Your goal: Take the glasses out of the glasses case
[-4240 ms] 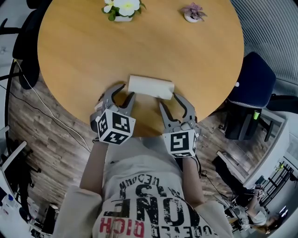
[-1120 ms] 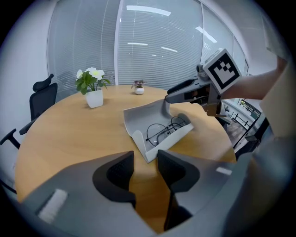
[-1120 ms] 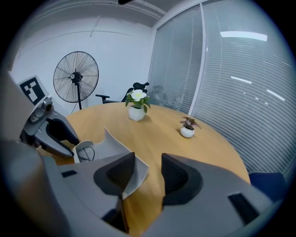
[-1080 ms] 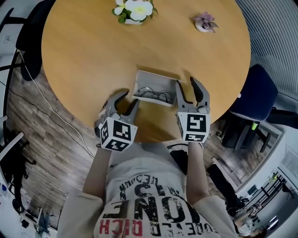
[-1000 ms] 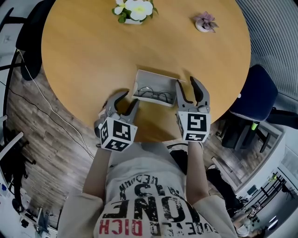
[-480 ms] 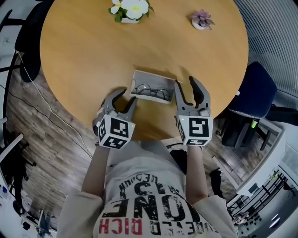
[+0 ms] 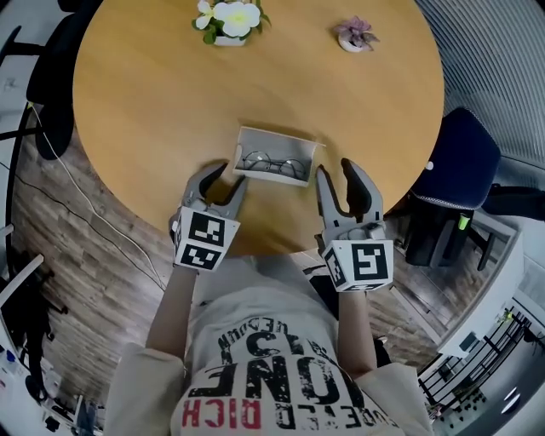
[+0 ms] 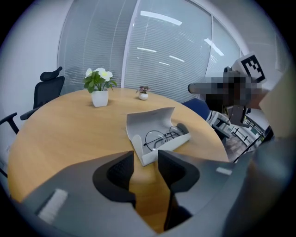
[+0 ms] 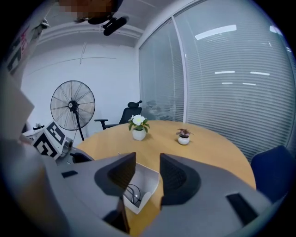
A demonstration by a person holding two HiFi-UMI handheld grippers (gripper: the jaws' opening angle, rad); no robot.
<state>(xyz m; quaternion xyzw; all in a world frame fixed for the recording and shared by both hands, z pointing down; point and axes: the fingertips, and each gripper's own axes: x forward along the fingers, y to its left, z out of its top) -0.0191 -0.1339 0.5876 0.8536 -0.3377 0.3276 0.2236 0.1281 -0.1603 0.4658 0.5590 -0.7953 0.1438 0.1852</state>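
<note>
Glasses [image 7: 271, 163]: thin dark wire frame, lying folded inside the open case, lenses side by side along its length
Glasses case [image 7: 297, 146]: white, lid raised on the far side, tray facing up; it sits on the table near the edge closest to the person, between the two grippers
Left gripper [image 7: 232, 170]: jaws spread with a clear gap and nothing between them; tips point at the case's near left corner and stand just short of it, resting low over the table edge
Right gripper [image 7: 335, 167]: jaws spread, nothing gripped; tips stand just beside the case's right end, and its own view shows that end and part of the frame through the gap; contact with the case cannot be confirmed
Table [image 7: 153, 102]: round, light wood top
White-flower pot [image 7: 226, 15]: upright at the far side, well apart from the case
Small purple plant [image 7: 352, 34]: upright at the far right, also well apart
Blue chair [image 7: 460, 153]: beside the table on the person's right
Black chair [image 7: 43, 77]: at the table's left edge
Standing fan [image 9: 72, 105]: on the floor beyond the table
</note>
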